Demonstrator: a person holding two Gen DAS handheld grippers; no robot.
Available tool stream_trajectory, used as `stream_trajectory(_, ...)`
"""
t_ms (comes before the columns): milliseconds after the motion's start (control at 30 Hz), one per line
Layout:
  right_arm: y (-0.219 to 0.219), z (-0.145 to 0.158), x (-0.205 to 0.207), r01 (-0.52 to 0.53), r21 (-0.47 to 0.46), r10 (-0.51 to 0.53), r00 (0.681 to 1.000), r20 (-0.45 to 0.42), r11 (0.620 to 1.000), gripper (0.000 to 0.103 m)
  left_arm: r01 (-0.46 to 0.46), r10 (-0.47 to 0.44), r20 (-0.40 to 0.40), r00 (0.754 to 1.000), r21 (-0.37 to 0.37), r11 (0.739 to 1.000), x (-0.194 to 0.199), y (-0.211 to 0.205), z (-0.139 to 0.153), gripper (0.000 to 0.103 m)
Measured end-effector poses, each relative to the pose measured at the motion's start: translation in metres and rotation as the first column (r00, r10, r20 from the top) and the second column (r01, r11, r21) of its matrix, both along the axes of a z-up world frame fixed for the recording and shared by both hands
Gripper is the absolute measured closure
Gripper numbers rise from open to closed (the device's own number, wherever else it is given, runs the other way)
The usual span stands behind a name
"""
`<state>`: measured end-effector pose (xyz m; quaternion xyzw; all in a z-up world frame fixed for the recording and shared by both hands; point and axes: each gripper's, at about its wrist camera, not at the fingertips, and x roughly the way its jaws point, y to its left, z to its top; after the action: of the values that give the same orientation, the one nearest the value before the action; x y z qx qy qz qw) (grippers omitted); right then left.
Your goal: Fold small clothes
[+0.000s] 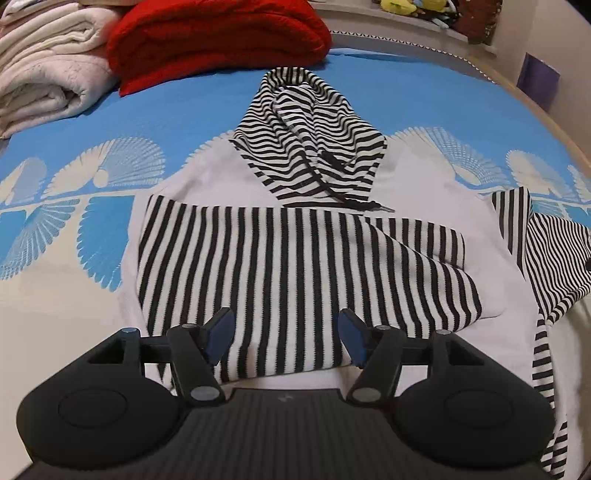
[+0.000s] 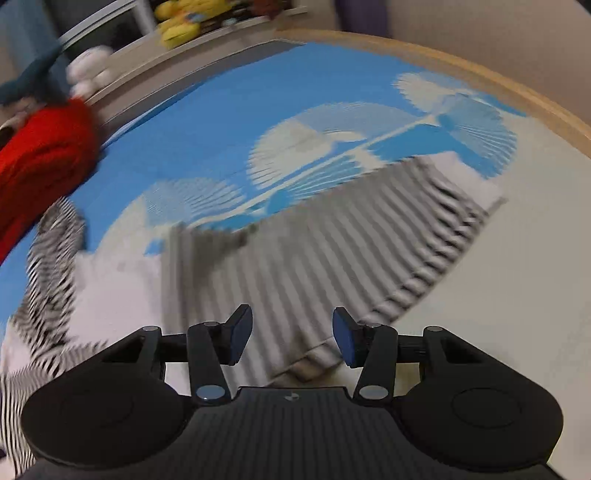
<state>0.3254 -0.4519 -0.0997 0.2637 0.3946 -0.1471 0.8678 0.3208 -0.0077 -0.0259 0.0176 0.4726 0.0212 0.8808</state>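
A small black-and-white striped hoodie point(image 1: 295, 266) lies on the blue and white bedspread point(image 1: 74, 229). Its hood point(image 1: 306, 136) points away from me, and one sleeve is folded across the body. The other sleeve point(image 1: 550, 258) lies out to the right. My left gripper point(image 1: 286, 332) is open and empty, low over the near hem of the folded part. In the blurred right wrist view, my right gripper point(image 2: 291, 332) is open and empty over the striped sleeve point(image 2: 332, 258); the hood point(image 2: 55, 251) shows at the left.
A folded red blanket point(image 1: 218, 40) and cream folded blankets point(image 1: 44, 74) sit at the back left of the bed. A shelf with soft toys point(image 1: 417, 7) runs behind. The wooden bed edge point(image 2: 480, 77) curves along the right.
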Motion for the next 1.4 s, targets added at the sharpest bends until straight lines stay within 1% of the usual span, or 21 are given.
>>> stream_trajectory(133, -0.049, -0.018, -0.003, 0.160, 0.050, -0.159, 0.987, -0.025, 0.986, 0.053, 0.002, -0.002, -0.013, 1.000, 0.003, 1.000, 0.002, 0.000, -0.006, 0.035)
stream_trajectory(200, -0.074, -0.028, -0.009, 0.256, 0.089, -0.255, 0.967, -0.029, 0.963, 0.053, -0.002, 0.002, -0.026, 1.000, 0.001, 1.000, 0.003, 0.002, -0.009, 0.035)
stream_trajectory(333, -0.112, -0.047, -0.019, 0.374, 0.169, -0.376, 0.926, -0.020, 0.912, 0.053, -0.004, 0.004, -0.027, 1.000, -0.001, 1.000, 0.005, 0.004, -0.010, 0.035)
stream_trajectory(467, -0.132, -0.062, -0.023, 0.409, 0.252, -0.425, 0.905, 0.010, 0.877, 0.052, -0.009, 0.009, -0.036, 0.999, -0.005, 1.000, 0.008, 0.006, -0.012, 0.035)
stream_trajectory(600, -0.134, -0.077, -0.016, 0.407, 0.290, -0.432, 0.901, 0.026, 0.866, 0.052, -0.003, 0.003, -0.038, 0.999, -0.005, 1.000, 0.007, 0.005, -0.013, 0.035)
stream_trajectory(667, -0.130, -0.076, -0.009, 0.397, 0.262, -0.423, 0.905, 0.049, 0.879, 0.056, -0.003, 0.003, -0.037, 0.999, -0.002, 1.000, 0.007, 0.006, -0.013, 0.035)
stream_trajectory(733, -0.128, -0.075, -0.003, 0.395, 0.248, -0.420, 0.906, 0.055, 0.884, 0.090, -0.010, 0.010, -0.037, 0.999, 0.000, 1.000, 0.008, 0.009, -0.013, 0.035)
stream_trajectory(800, -0.125, -0.076, -0.002, 0.421, 0.240, -0.446, 0.893, 0.057, 0.875, 0.100, -0.019, 0.019, -0.036, 0.999, 0.001, 1.000, 0.008, 0.014, -0.012, 0.035)
stream_trajectory(900, -0.117, -0.068, -0.001, 0.450, 0.194, -0.472, 0.878, 0.081, 0.872, 0.103, -0.038, 0.038, -0.032, 0.999, 0.000, 0.999, 0.009, 0.024, -0.010, 0.035)
stream_trajectory(1000, -0.097, -0.035, 0.005, 0.441, 0.092, -0.450, 0.877, 0.167, 0.893, 0.103, -0.064, 0.064, -0.021, 0.998, -0.013, 0.998, 0.008, 0.038, -0.004, 0.035)
stream_trajectory(1033, -0.082, -0.017, 0.008, 0.418, 0.026, -0.414, 0.886, 0.211, 0.908, 0.103, -0.075, 0.074, -0.015, 0.997, -0.018, 0.997, 0.008, 0.043, -0.001, 0.035)
stream_trajectory(1100, -0.040, 0.027, 0.015, 0.331, -0.116, -0.280, 0.904, 0.323, 0.936, 0.103, -0.096, 0.096, -0.002, 0.995, -0.029, 0.995, 0.008, 0.054, 0.006, 0.035)
stream_trajectory(1133, -0.012, 0.050, 0.016, 0.272, -0.176, -0.189, 0.904, 0.385, 0.946, 0.103, -0.111, 0.111, 0.005, 0.994, -0.035, 0.993, 0.007, 0.062, 0.009, 0.035)
stream_trajectory(1167, 0.021, 0.073, 0.015, 0.204, -0.227, -0.085, 0.893, 0.443, 0.952, 0.103, -0.125, 0.126, 0.012, 0.992, -0.040, 0.991, 0.007, 0.069, 0.013, 0.035)
stream_trajectory(1200, 0.055, 0.093, 0.011, 0.125, -0.271, 0.025, 0.871, 0.491, 0.954, 0.103, -0.142, 0.143, 0.018, 0.990, -0.044, 0.989, 0.007, 0.078, 0.016, 0.035)
stream_trajectory(1233, 0.090, 0.109, 0.005, 0.034, -0.315, 0.147, 0.835, 0.530, 0.948, 0.103, -0.164, 0.166, 0.022, 0.986, -0.050, 0.985, 0.006, 0.088, 0.019, 0.035)
stream_trajectory(1267, 0.130, 0.123, -0.002, -0.087, -0.361, 0.289, 0.780, 0.555, 0.928, 0.103, -0.182, 0.184, 0.023, 0.983, -0.055, 0.982, 0.006, 0.097, 0.021, 0.035)
stream_trajectory(1300, 0.163, 0.131, -0.008, -0.210, -0.392, 0.413, 0.720, 0.558, 0.896, 0.102, -0.207, 0.209, 0.024, 0.978, -0.068, 0.976, 0.006, 0.108, 0.024, 0.035)
stream_trajectory(1333, 0.197, 0.135, -0.013, -0.364, -0.411, 0.545, 0.642, 0.539, 0.836, 0.100, -0.225, 0.228, 0.026, 0.973, -0.079, 0.971, 0.006, 0.118, 0.026, 0.035)
stream_trajectory(1367, 0.231, 0.135, -0.017, -0.529, -0.413, 0.671, 0.556, 0.492, 0.741, 0.099, -0.244, 0.247, 0.027, 0.969, -0.088, 0.966, 0.006, 0.127, 0.028, 0.035)
stream_trajectory(1400, 0.254, 0.131, -0.021, -0.641, -0.385, 0.741, 0.495, 0.454, 0.664, 0.096, -0.267, 0.270, 0.027, 0.962, -0.100, 0.959, 0.006, 0.138, 0.030, 0.035)
